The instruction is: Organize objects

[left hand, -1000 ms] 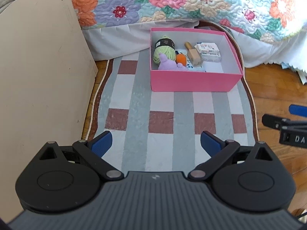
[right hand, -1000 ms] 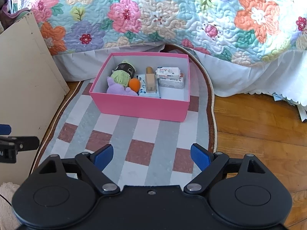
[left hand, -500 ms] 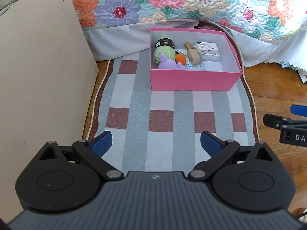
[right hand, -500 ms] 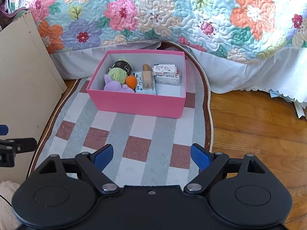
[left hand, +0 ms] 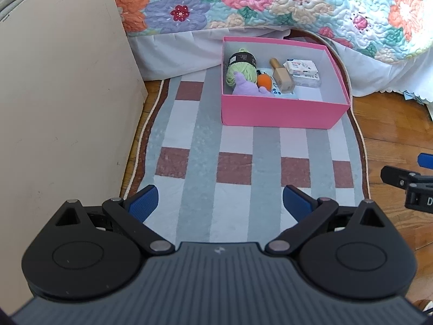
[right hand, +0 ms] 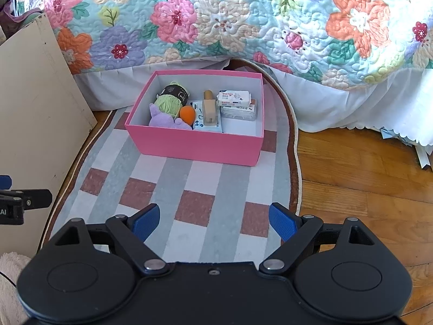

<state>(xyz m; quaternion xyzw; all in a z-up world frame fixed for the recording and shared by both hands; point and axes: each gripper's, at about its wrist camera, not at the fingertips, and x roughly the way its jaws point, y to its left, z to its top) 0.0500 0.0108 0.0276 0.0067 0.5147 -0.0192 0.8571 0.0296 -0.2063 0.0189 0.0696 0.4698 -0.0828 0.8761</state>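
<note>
A floral quilt (right hand: 243, 21) on the bed fills the back of both views, above a checked rug (left hand: 243, 140) on the wooden floor (right hand: 365, 178). A beige panel (left hand: 62, 108) looms large in the left wrist view; the right wrist view shows only its edge but far more floor.

The pink box (right hand: 197, 143) sits on the rug by the bed, holding green yarn (right hand: 169, 103), a purple plush (right hand: 162, 119), an orange ball (right hand: 187, 113), a beige bottle (right hand: 209, 108) and wipe packs (right hand: 235, 98).

The left gripper (left hand: 219, 203) and right gripper (right hand: 213, 220) tilt downward over the rug, well short of the box, jaws spread wide and empty. Each camera catches the other gripper's tip at its frame edge.
</note>
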